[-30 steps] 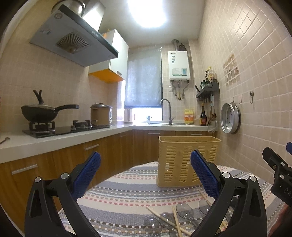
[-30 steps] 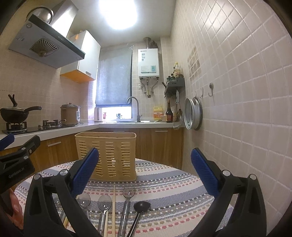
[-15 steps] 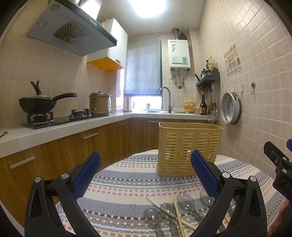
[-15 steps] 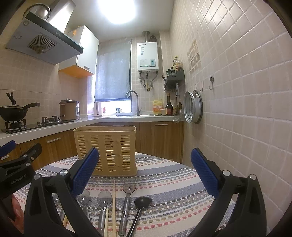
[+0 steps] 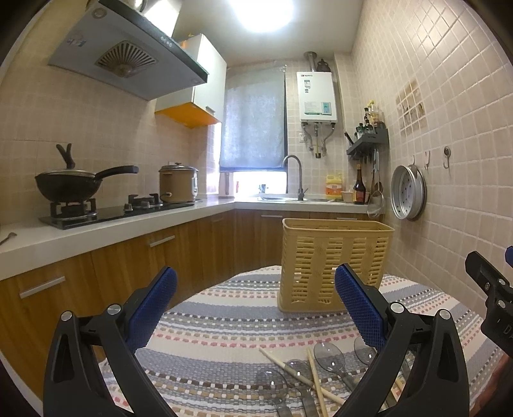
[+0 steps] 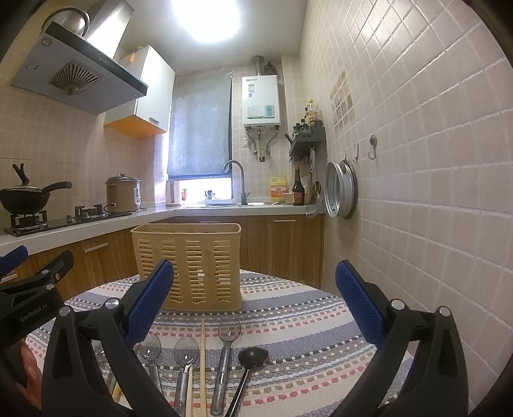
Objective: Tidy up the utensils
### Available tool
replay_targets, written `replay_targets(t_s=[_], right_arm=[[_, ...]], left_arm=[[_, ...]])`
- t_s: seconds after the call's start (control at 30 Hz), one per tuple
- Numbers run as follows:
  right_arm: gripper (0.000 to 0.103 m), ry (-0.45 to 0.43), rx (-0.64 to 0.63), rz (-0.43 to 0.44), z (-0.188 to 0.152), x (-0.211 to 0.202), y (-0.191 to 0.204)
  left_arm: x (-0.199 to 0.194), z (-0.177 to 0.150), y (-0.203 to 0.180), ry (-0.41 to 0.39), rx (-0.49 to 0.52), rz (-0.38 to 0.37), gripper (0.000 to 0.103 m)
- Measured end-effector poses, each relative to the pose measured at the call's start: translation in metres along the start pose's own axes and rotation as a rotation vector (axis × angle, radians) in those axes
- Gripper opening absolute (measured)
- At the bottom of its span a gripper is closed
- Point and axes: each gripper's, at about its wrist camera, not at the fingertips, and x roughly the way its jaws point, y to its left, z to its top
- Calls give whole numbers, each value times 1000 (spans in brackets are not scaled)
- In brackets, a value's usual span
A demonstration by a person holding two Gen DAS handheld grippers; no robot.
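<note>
One basket (image 6: 187, 266), perhaps five spoons (image 6: 185, 348).

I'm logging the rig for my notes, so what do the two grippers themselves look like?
Both match: the left gripper and right gripper have black plastic arms with silver rivets and two fingers faced with textured blue pads. The right view shows white "Genrobot.AI" lettering on the left gripper's side. No cables or sleeves show.

Beige-tiled walls (image 6: 416, 160) enclose a kitchen with wooden cabinets (image 5: 198, 250) under a pale counter (image 5: 96, 231), a shaded window (image 6: 200, 134) behind the sink, and a bright ceiling light (image 6: 205, 19).
</note>
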Motion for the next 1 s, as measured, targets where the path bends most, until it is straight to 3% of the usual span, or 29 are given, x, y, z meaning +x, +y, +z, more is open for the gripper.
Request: replay_targets(t_s=[0.63, 1.0], right_arm=[[97, 13, 4, 2, -1, 3, -2], [97, 102, 3, -14, 2, 12, -1]], left_arm=[[3, 1, 2, 2, -9, 6, 95], [3, 6, 10, 21, -19, 15, 95]])
